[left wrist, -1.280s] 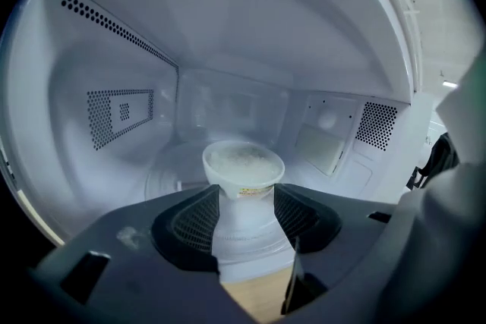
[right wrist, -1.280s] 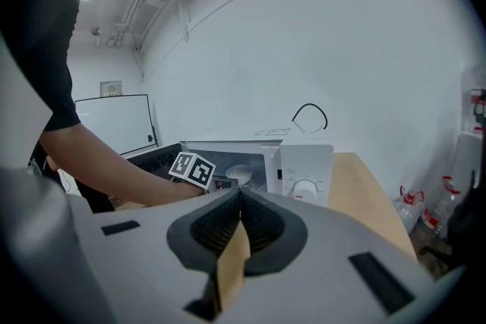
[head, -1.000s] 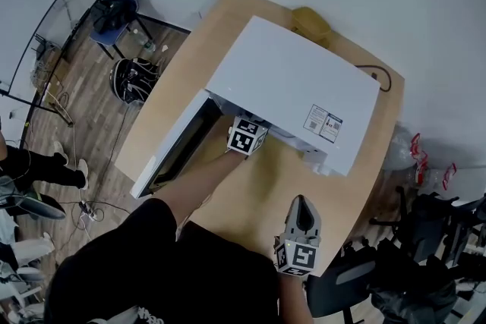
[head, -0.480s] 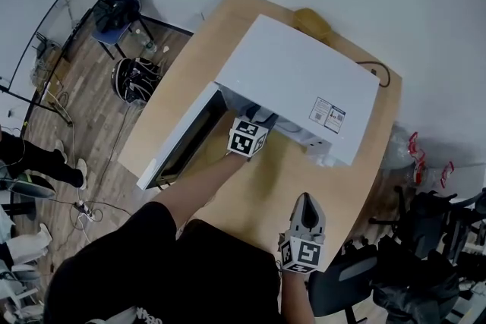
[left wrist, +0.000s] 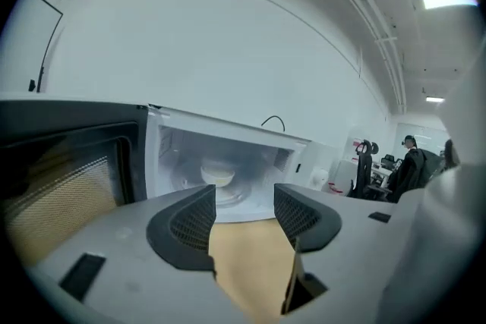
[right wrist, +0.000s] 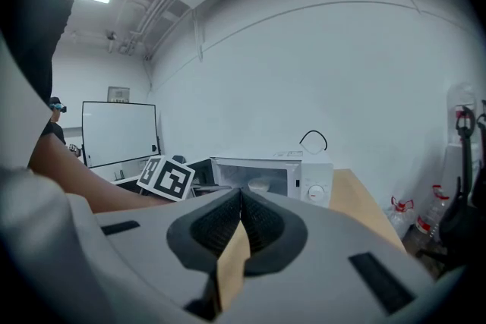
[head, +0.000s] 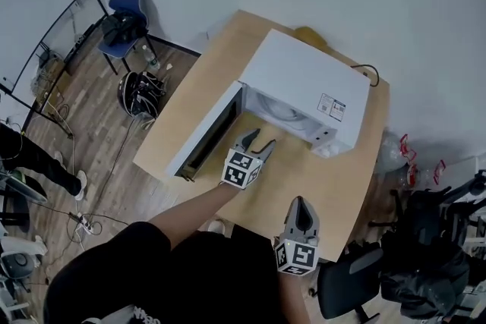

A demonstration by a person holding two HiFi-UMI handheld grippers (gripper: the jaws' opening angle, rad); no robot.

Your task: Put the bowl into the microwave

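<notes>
Since a second ago, the left gripper (head: pixel 260 142) has drawn back out of the microwave's (head: pixel 304 80) mouth and now hangs over the wooden table (head: pixel 338 190) in front of it. The right gripper (head: pixel 301 202) has kept near the table's front edge, close to the person's body.

From the head view, the white microwave stands on the table with its door (head: pixel 203 136) swung fully open to the left. The left gripper's jaws stand moderately apart with nothing between them, pointing at the opening.

Looking along the left gripper (left wrist: pixel 244 212), its two dark pads sit apart, with only bare tabletop (left wrist: pixel 247 262) between them. Beyond them, the pale bowl (left wrist: pixel 218 175) rests on the turntable inside the microwave cavity (left wrist: pixel 228 134), and the open door (left wrist: pixel 68 163) fills the left side.

Looking along the right gripper (right wrist: pixel 241 220), its jaws are pressed together and hold nothing. Past them stand the microwave (right wrist: pixel 315 190), with the bowl (right wrist: pixel 259 184) visible inside, and the left gripper's marker cube (right wrist: pixel 173 180).
</notes>
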